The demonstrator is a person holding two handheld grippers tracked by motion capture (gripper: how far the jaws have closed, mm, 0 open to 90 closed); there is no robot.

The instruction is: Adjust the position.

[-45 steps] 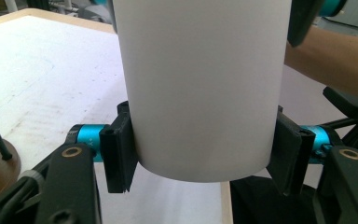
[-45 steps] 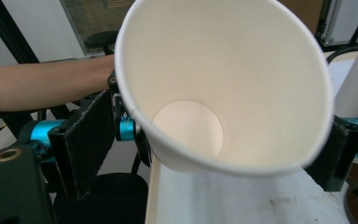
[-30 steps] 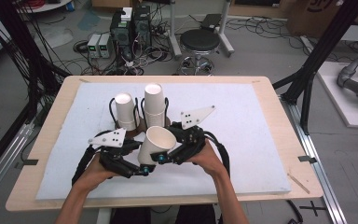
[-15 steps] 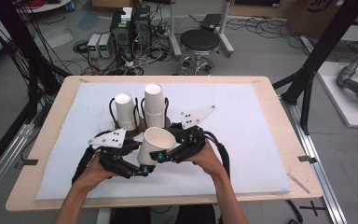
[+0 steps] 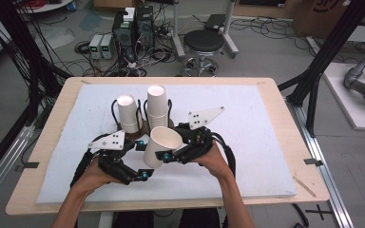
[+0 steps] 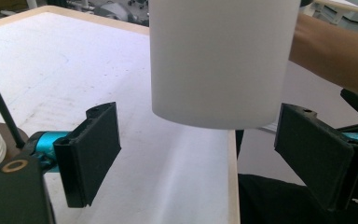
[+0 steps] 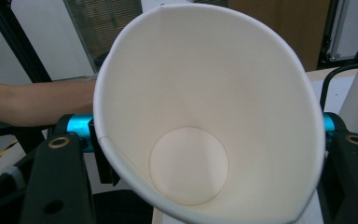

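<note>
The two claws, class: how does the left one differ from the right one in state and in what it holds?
The left claw stands open, its jaws having just opened, both pads clear of the paper cup between them; the right claw is shut on that cup, tilting it. Both are black, hand-held, and meet at the same cup.
</note>
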